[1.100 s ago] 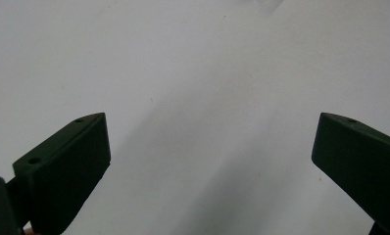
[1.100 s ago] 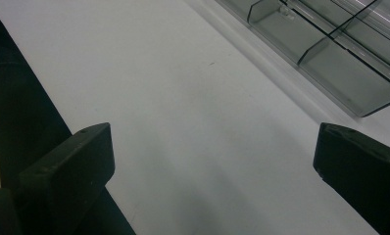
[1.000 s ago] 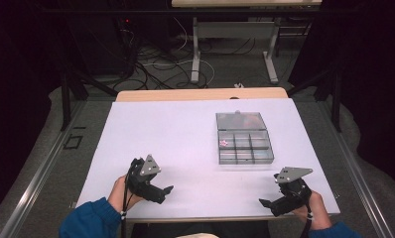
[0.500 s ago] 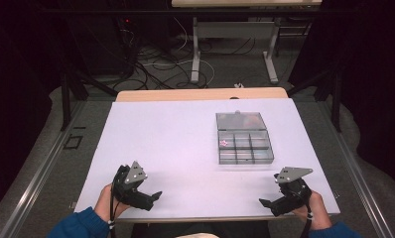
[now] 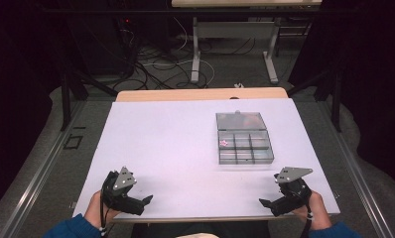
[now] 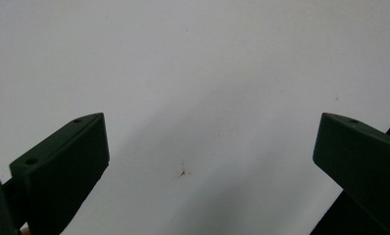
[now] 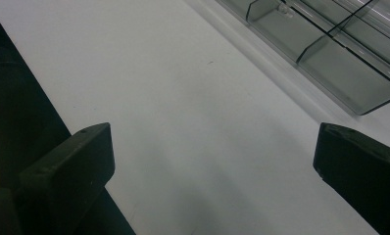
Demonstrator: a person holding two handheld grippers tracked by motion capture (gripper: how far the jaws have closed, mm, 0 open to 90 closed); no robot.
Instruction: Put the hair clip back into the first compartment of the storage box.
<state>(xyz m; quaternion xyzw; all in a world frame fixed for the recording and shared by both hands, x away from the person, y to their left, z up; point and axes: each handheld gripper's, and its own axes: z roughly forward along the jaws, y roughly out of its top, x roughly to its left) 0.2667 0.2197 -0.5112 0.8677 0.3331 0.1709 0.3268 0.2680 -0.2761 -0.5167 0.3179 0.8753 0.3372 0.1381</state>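
A clear plastic compartment box (image 5: pixel 245 147) lies on the white table (image 5: pixel 175 144) at the right of centre, its lid (image 5: pixel 240 120) folded open at the back. A small pink item (image 5: pixel 224 143) sits in one left compartment. My left gripper (image 5: pixel 142 204) rests near the front left edge, open, its jaws wide apart over bare table (image 6: pixel 210 156). At the front right edge my right gripper (image 5: pixel 269 206) is also open, holding nothing (image 7: pixel 212 161). The box's near corner (image 7: pixel 330 44) lies ahead and to the right of its jaws.
The table's front edge (image 5: pixel 205 218) runs just under both hands. Beyond the far edge a wooden strip (image 5: pixel 200 94) shows, then floor with cables (image 5: pixel 161 59) and desk legs (image 5: pixel 195 49). Dark curtains close both sides.
My left gripper has drawn back and to the left, toward the front left edge of the table. The right gripper and the box have stayed put.
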